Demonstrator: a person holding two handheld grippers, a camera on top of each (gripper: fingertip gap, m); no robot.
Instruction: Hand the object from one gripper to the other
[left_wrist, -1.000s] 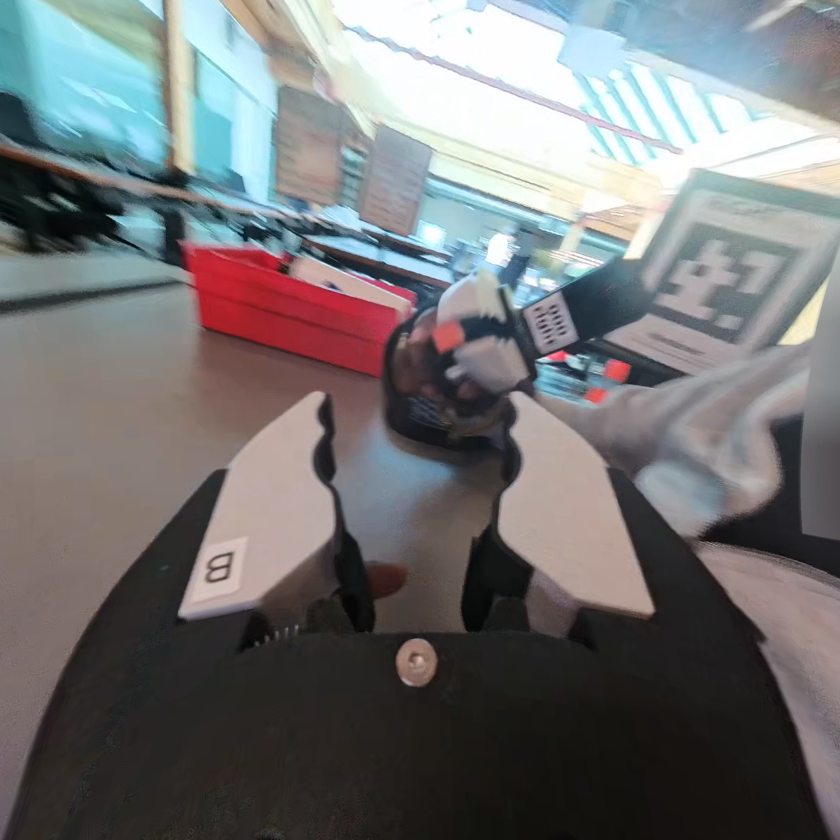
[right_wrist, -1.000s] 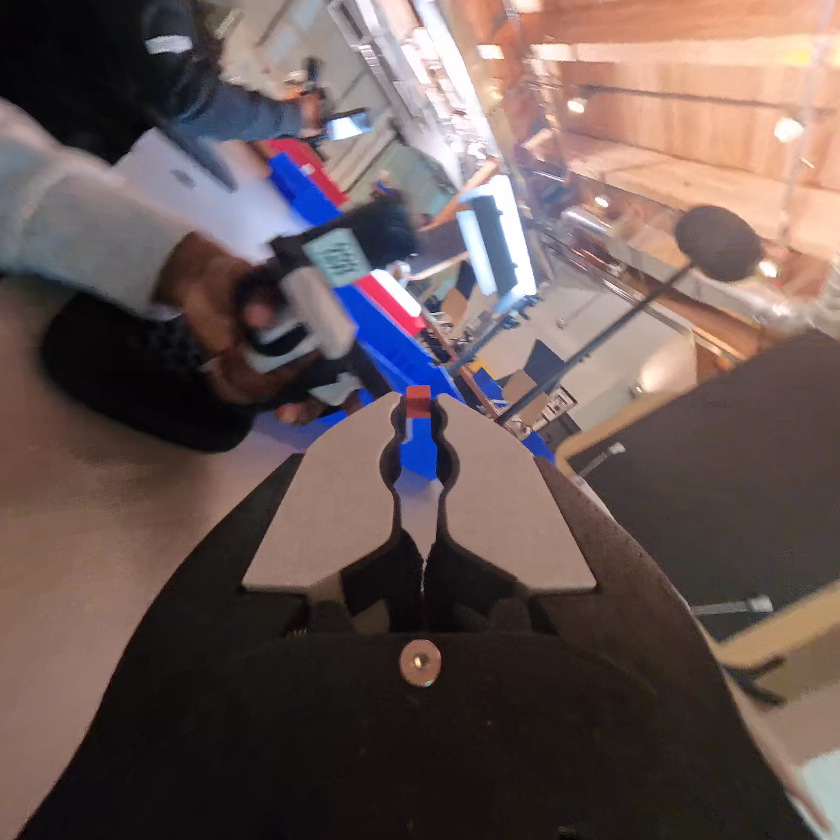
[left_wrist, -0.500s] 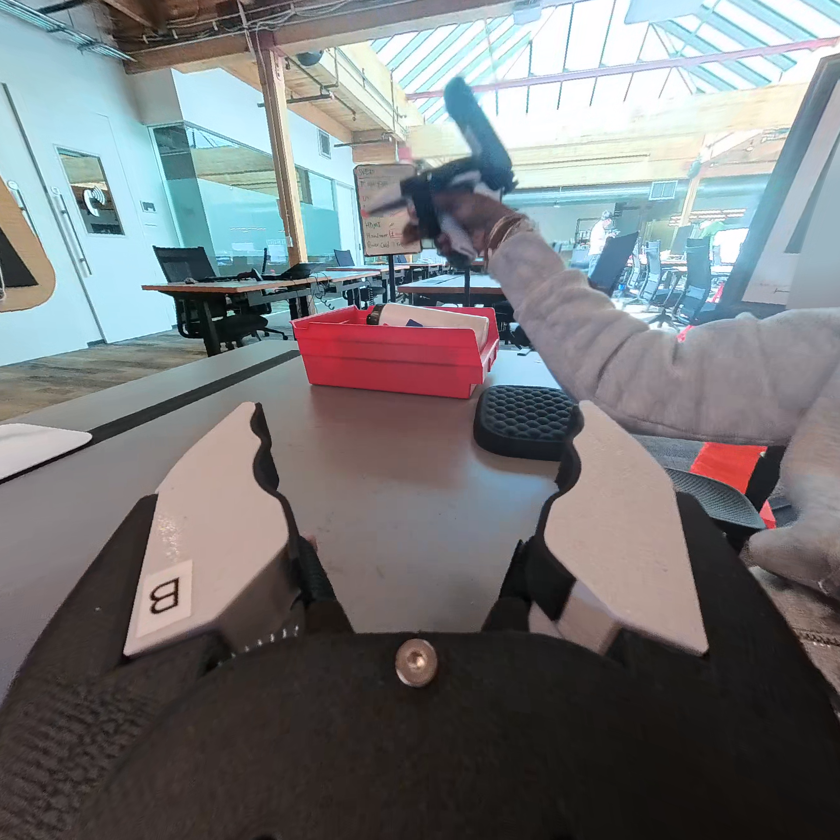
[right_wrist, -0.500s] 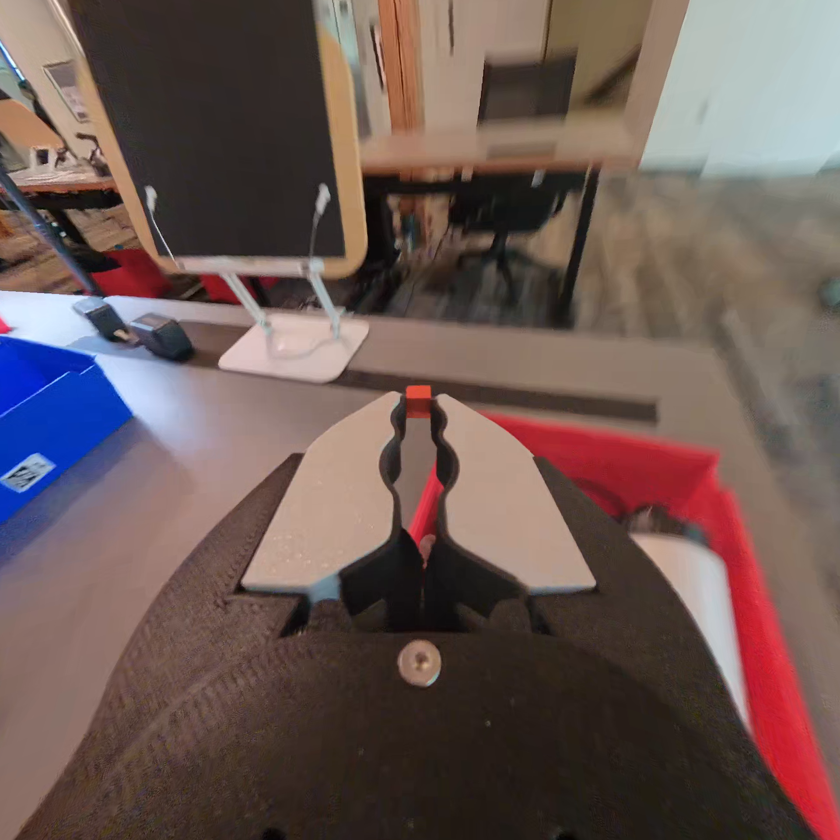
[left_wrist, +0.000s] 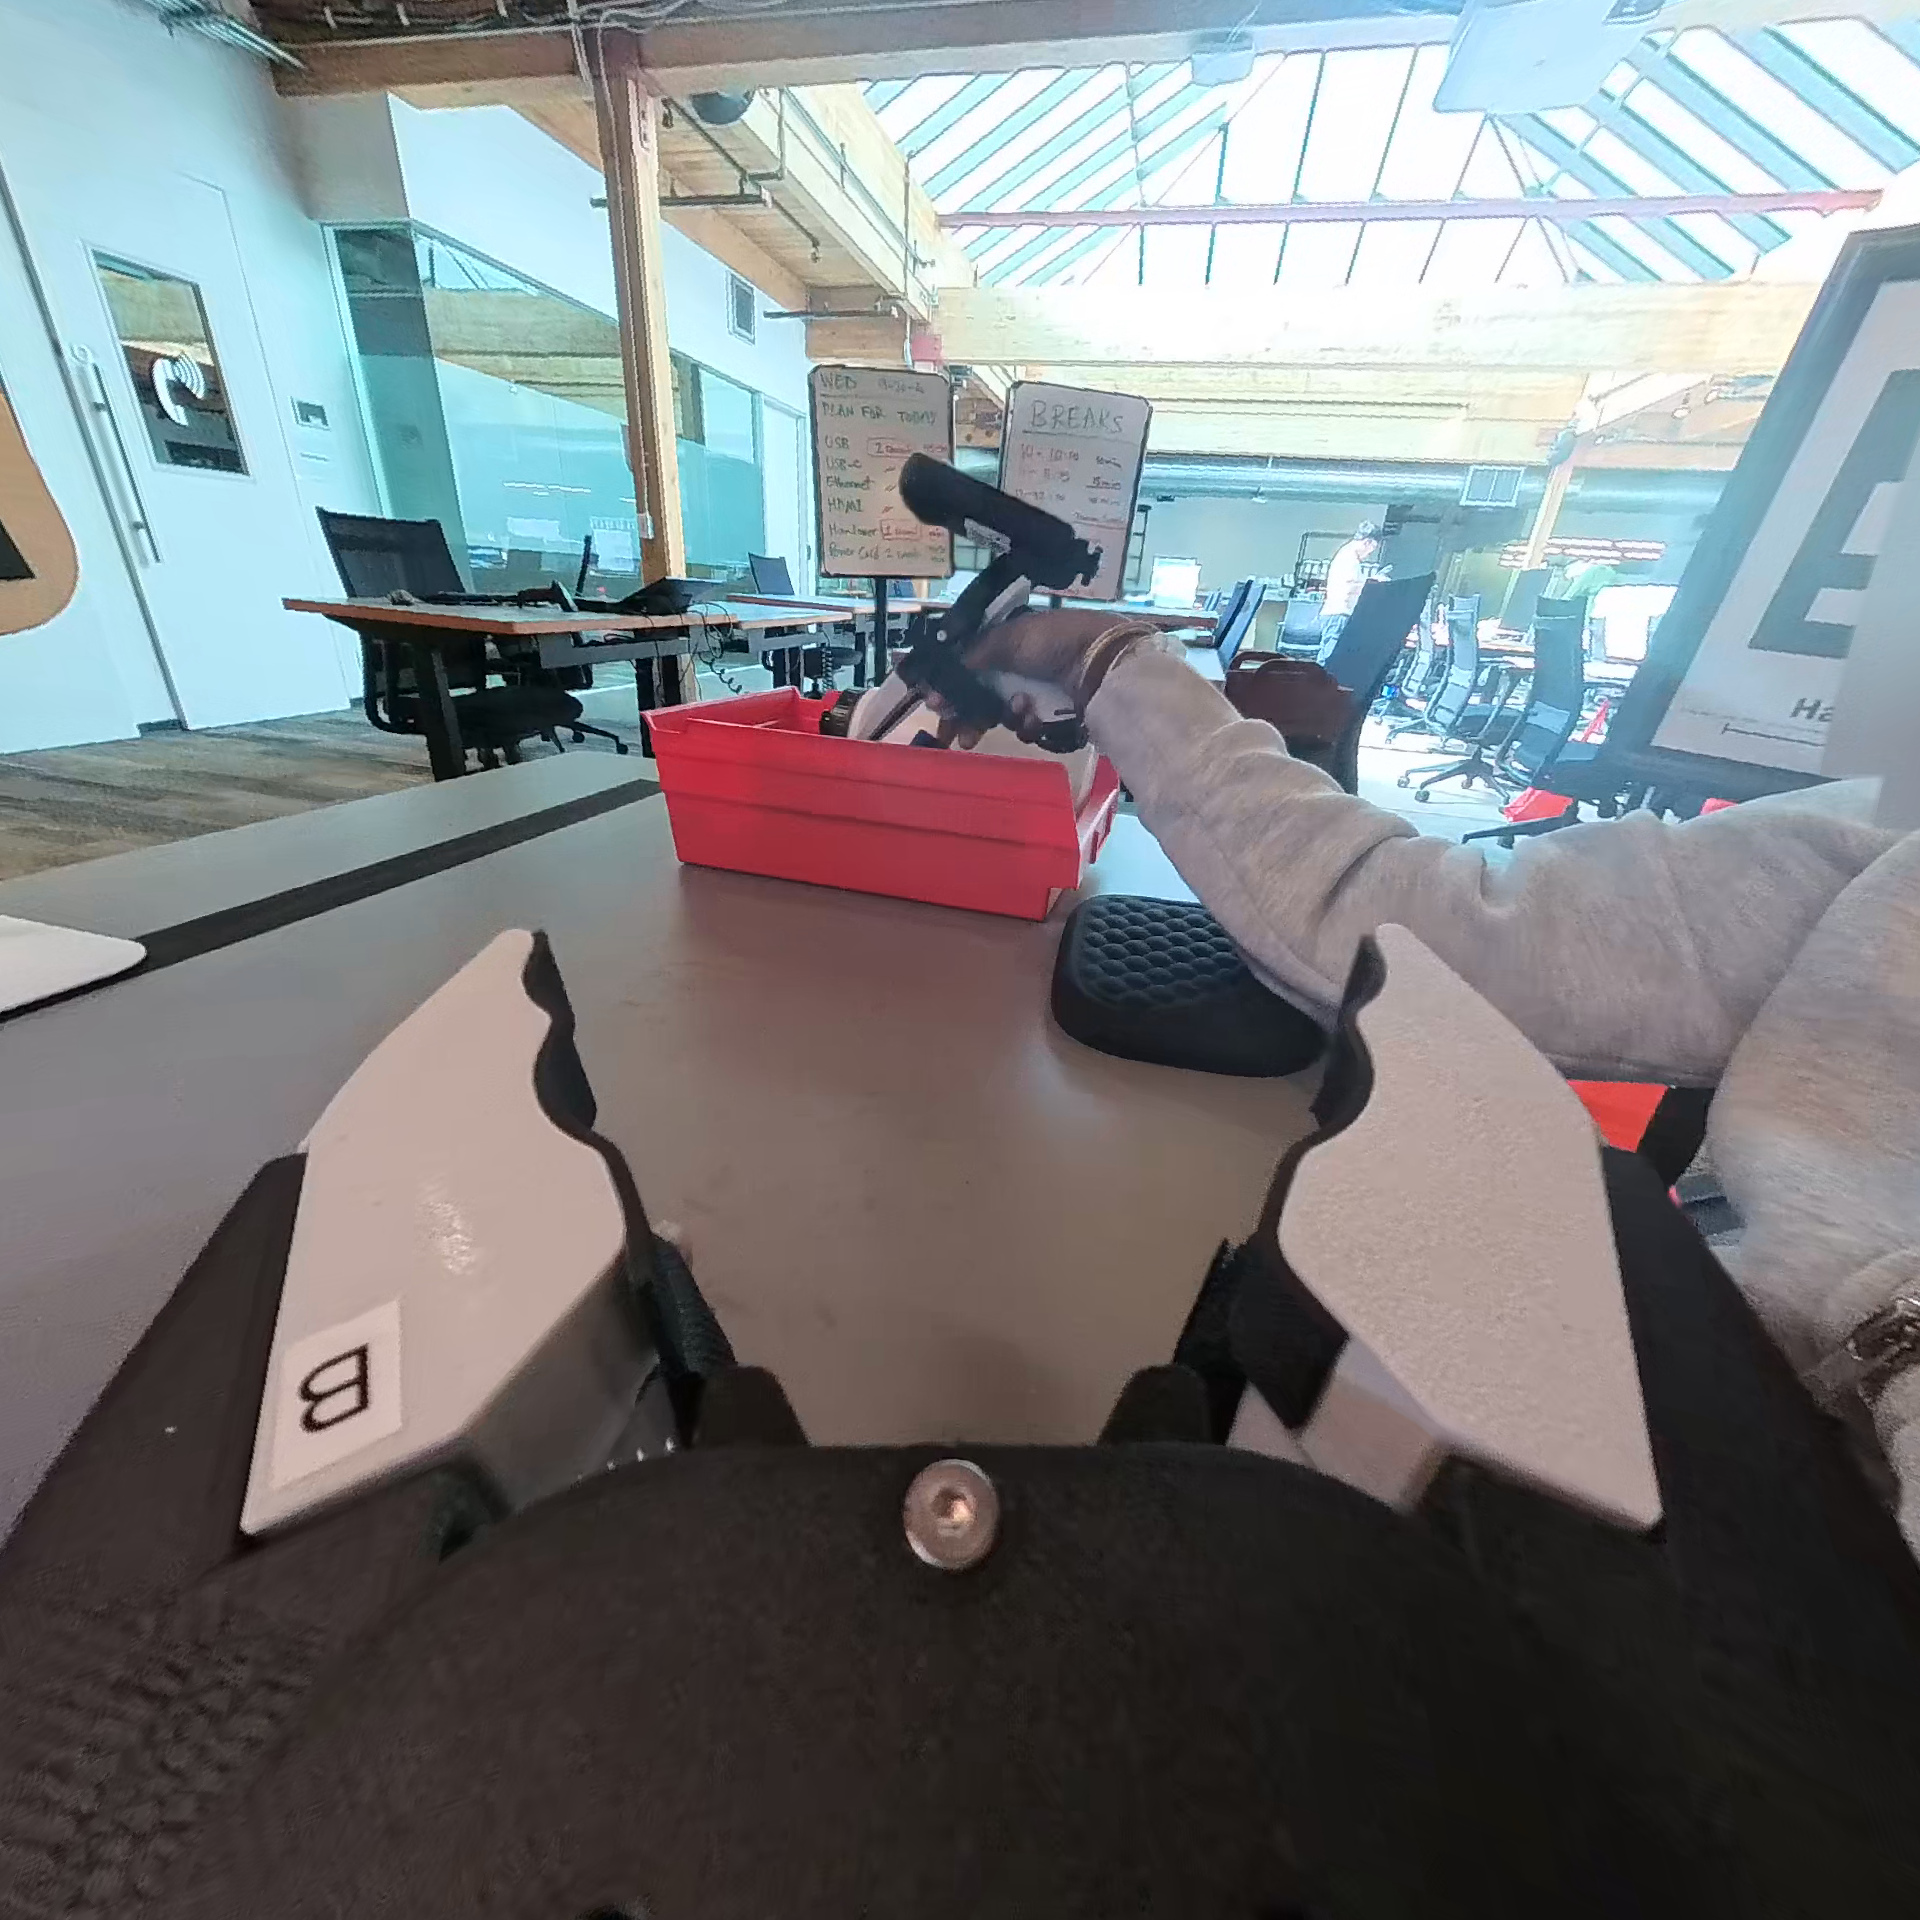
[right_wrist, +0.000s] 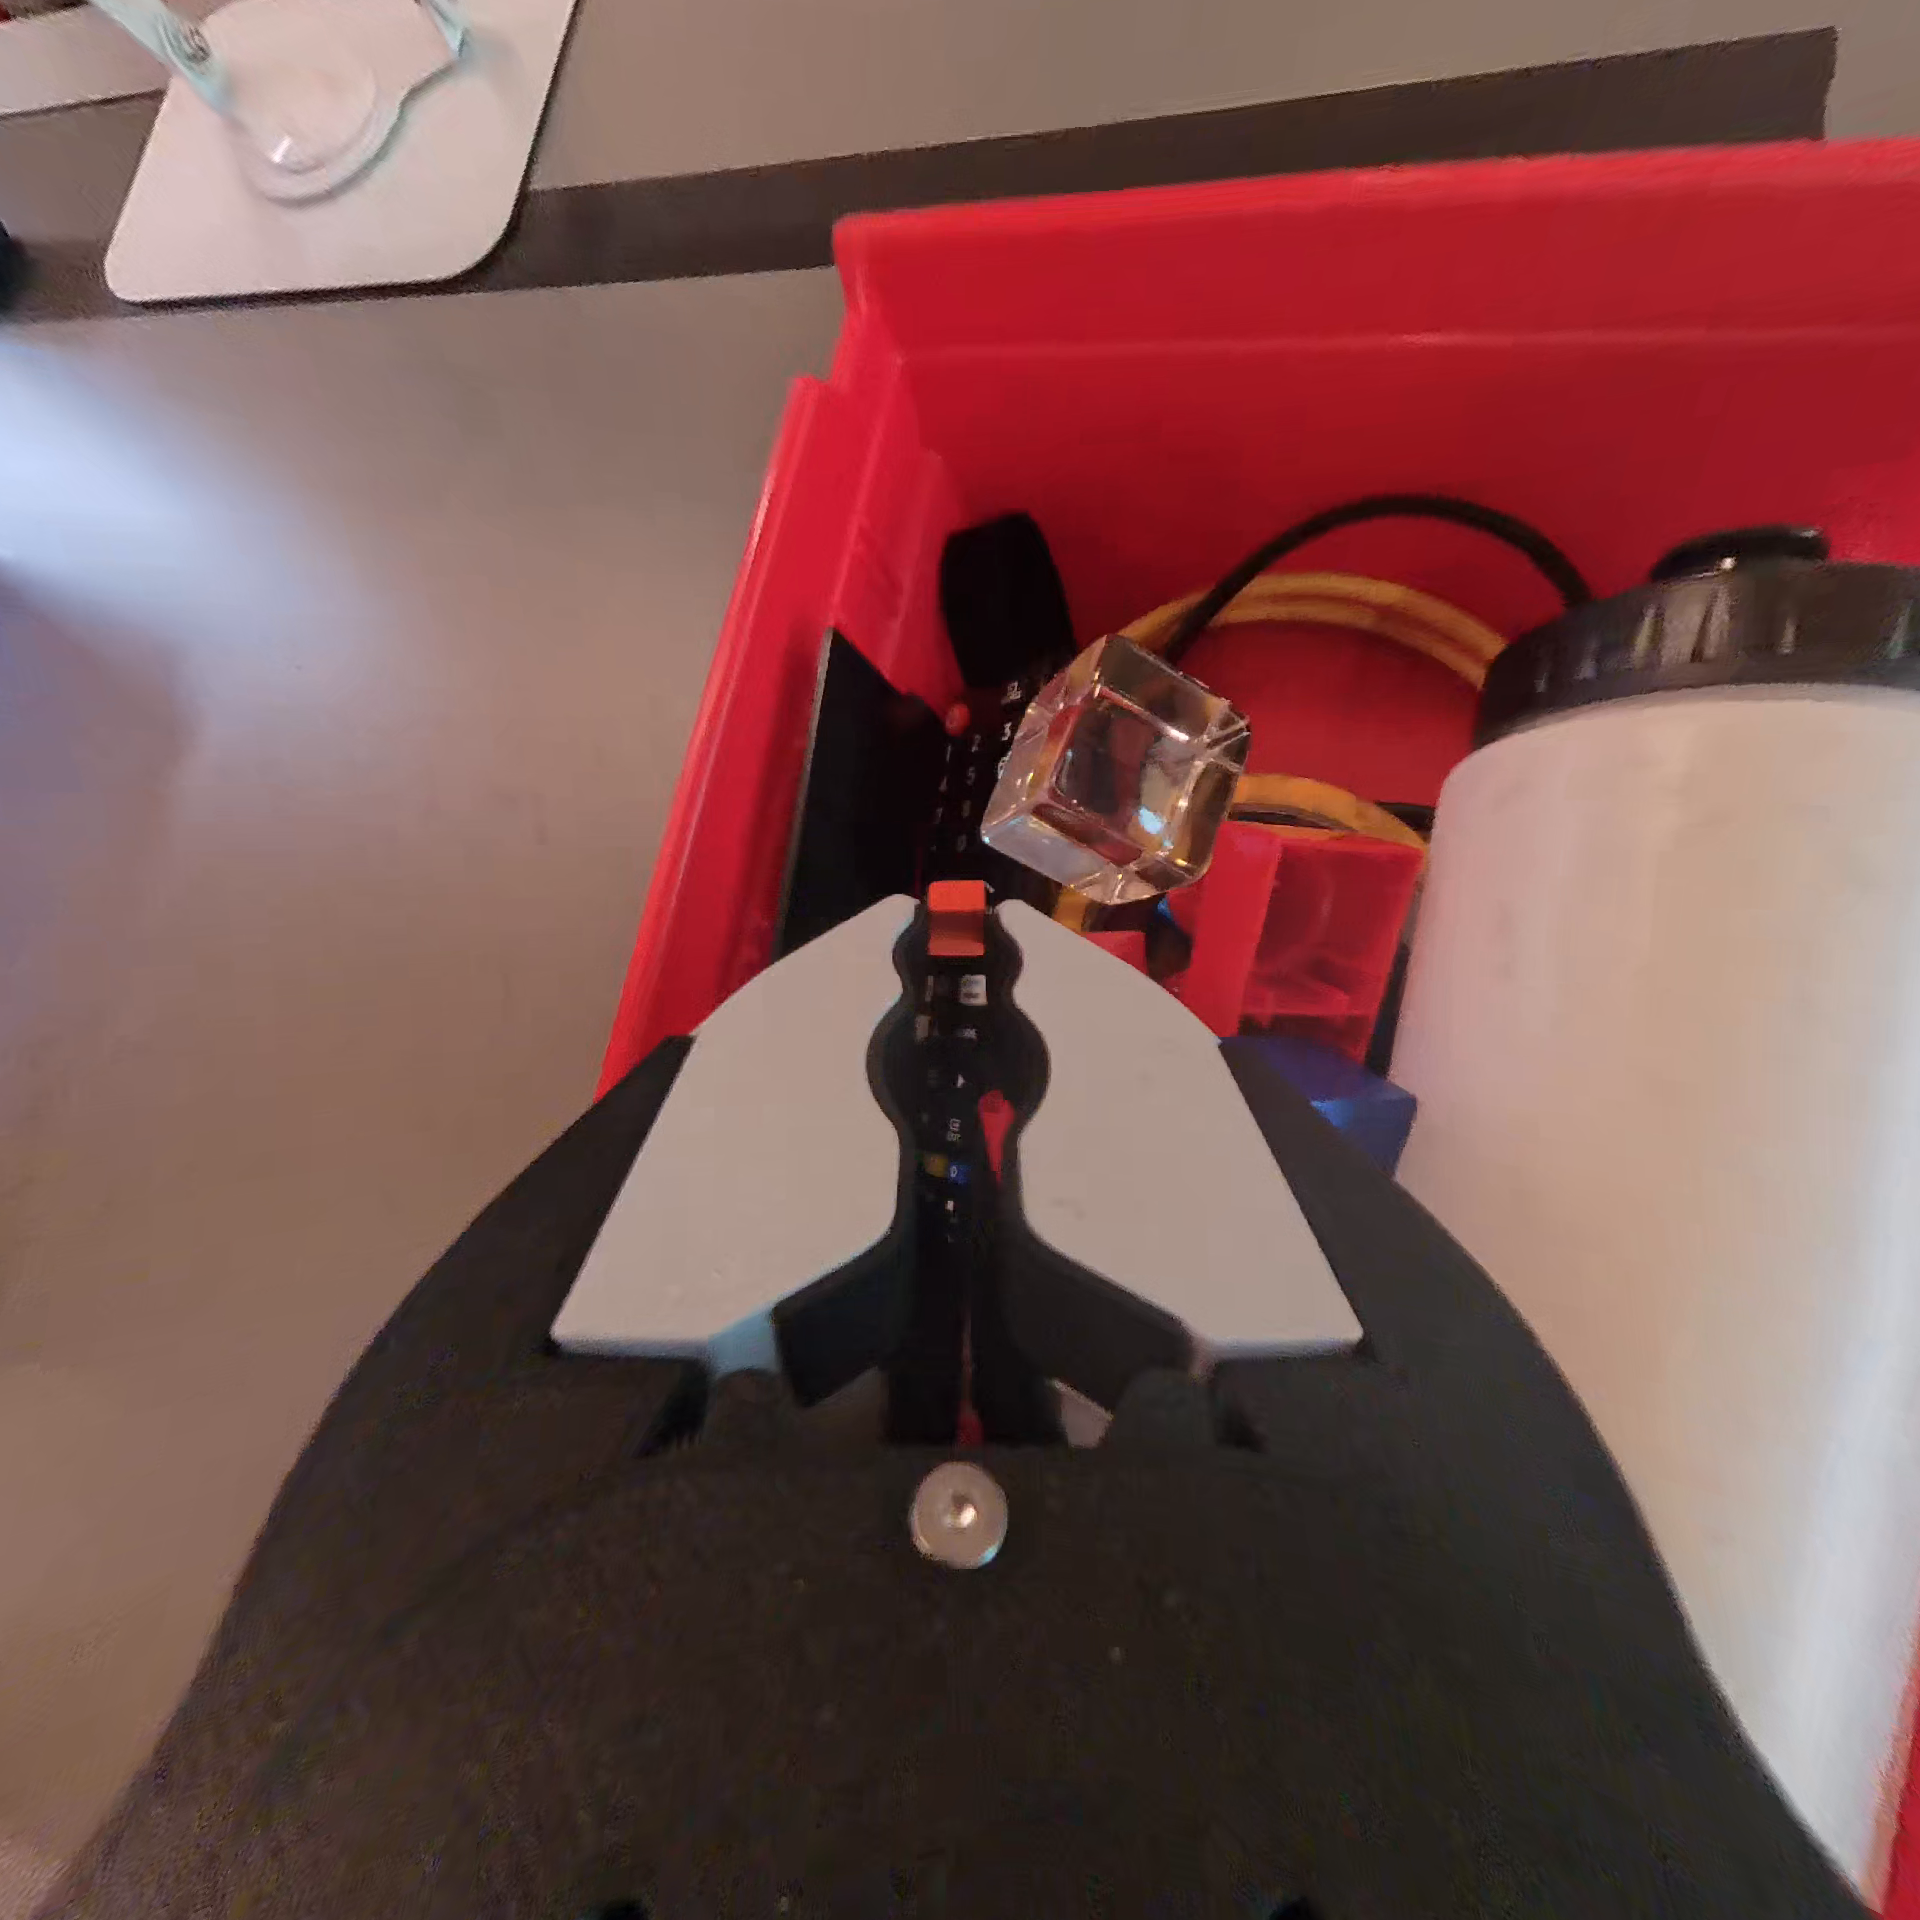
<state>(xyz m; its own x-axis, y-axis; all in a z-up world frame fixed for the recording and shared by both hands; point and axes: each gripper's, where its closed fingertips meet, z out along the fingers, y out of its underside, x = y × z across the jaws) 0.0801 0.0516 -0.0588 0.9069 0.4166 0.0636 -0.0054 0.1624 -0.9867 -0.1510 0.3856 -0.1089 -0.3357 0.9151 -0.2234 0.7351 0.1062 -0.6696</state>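
Observation:
My right gripper (right_wrist: 957, 906) is shut on a small orange-red block (right_wrist: 957, 925) held at its very tips. It points down into the red bin (right_wrist: 1351, 343), just above the bin's contents. In the left wrist view the right gripper (left_wrist: 966, 623) shows in a hand over the far side of the red bin (left_wrist: 862, 821). My left gripper (left_wrist: 951, 940) is wide open and empty, low over the grey table (left_wrist: 831, 1091), well short of the bin.
The bin holds a clear cube (right_wrist: 1117, 769), a white bottle with a black cap (right_wrist: 1662, 1039), yellow cable (right_wrist: 1320, 613) and a black remote (right_wrist: 966, 790). A black honeycomb pad (left_wrist: 1164, 987) lies beside the bin. A white stand base (right_wrist: 312, 156) sits at the table's far side. Spacing between my two grippers at the tips: around 45 centimeters.
My right gripper has swung away from the left gripper with the block, risen, then come down over the red bin. My left gripper has stayed open and empty.

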